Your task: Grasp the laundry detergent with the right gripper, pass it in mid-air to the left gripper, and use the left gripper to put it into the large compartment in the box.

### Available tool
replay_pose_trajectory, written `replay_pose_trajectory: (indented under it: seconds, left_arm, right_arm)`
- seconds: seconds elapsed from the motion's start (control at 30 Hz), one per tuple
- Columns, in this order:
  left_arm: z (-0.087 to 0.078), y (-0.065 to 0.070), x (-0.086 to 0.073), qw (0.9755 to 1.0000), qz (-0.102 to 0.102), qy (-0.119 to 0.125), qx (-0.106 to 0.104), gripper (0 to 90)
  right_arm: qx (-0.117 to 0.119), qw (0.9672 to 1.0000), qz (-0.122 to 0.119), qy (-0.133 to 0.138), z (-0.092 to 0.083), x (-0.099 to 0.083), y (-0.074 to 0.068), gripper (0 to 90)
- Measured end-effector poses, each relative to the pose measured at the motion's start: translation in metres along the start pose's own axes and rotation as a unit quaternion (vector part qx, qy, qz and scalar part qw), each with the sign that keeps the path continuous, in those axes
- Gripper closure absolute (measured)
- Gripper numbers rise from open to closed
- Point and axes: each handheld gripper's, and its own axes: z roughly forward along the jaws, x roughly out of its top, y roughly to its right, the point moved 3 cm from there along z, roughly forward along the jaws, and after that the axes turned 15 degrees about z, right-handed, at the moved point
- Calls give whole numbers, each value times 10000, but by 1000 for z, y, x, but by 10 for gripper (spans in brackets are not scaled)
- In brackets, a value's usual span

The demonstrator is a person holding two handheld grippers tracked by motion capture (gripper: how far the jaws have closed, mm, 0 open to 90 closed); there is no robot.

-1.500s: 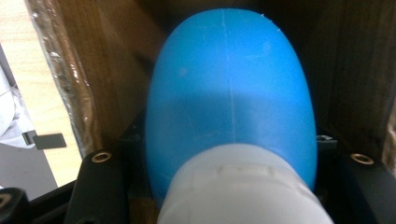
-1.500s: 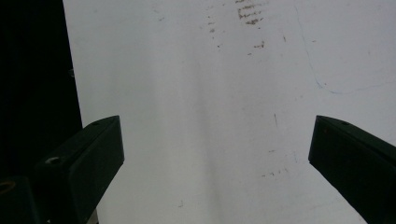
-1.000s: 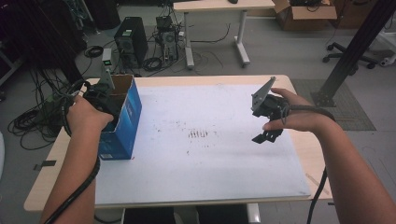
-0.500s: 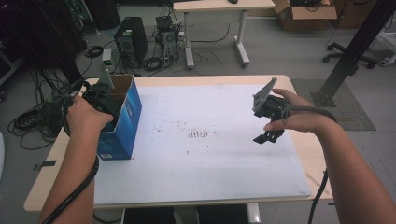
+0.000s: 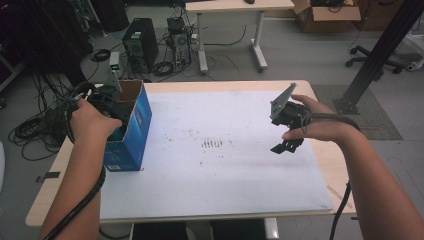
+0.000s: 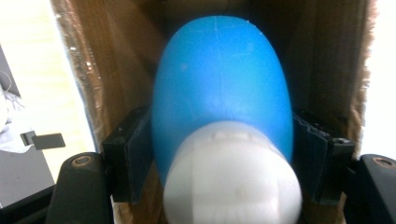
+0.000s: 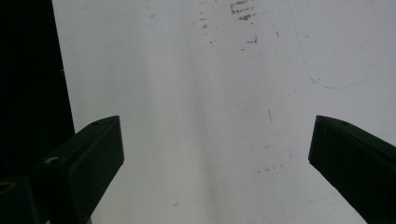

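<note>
- Left gripper (image 6: 219, 154) clamped on blue egg-shaped plastic bottle with white cap (image 6: 219, 93), inside blue open-topped cardboard box (image 5: 131, 125) at table's left.
- Right gripper (image 7: 215, 163) jaws apart, idle above white table mat (image 5: 225, 170).
- Likely next: lift bottle out or release it.

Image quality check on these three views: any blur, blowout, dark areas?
Left gripper view: blue-and-white object soft, too close for focus; background beside the cardboard box blown out. Right gripper view: white board evenly lit, dark band at left. High view: slightly soft, no glare.
</note>
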Motion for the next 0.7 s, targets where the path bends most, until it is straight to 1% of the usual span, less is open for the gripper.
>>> replay_pose_trajectory:
  seconds: [0.2, 0.27, 0.37, 0.43, 0.5, 0.57, 0.6, 0.63, 0.7]
  left_arm:
    - [-11, -1, -3, 10000, 0, -5, 62, 238]
    - [-15, -1, -4, 9999, -23, 65, 106, 228]
    - [-20, -1, -5, 9999, -21, 90, 119, 212]
    - [-22, 0, -6, 9999, -16, 112, 121, 206]
    - [-25, 1, -7, 9997, 11, 140, 179, 204]
    - [-27, 1, -7, 9997, 23, 133, 189, 172]
    - [-28, 2, -7, 9998, -19, 127, 174, 155]
    - [-28, 3, -7, 9998, 11, 117, 158, 156]
    - [-30, 5, -7, 9996, 22, 185, 195, 149]
  right_arm:
    - [9, 10000, 18, 1, 1, -1, 0, 35]
    - [9, 10000, 41, 13, 0, -2, 0, 35]
    - [1, 10000, 45, 26, -1, -2, 1, 34]
    - [10, 10000, 47, 37, -1, -2, 0, 35]
    - [-1, 10000, 36, 24, -2, -1, 0, 35]
    - [12, 10000, 39, 38, -2, -1, 0, 35]
    - [11, 10000, 40, 36, -2, -1, -1, 35]
    - [14, 10000, 25, 35, -2, -1, -1, 35]
    - [7, 10000, 33, 34, -2, 0, -1, 35]
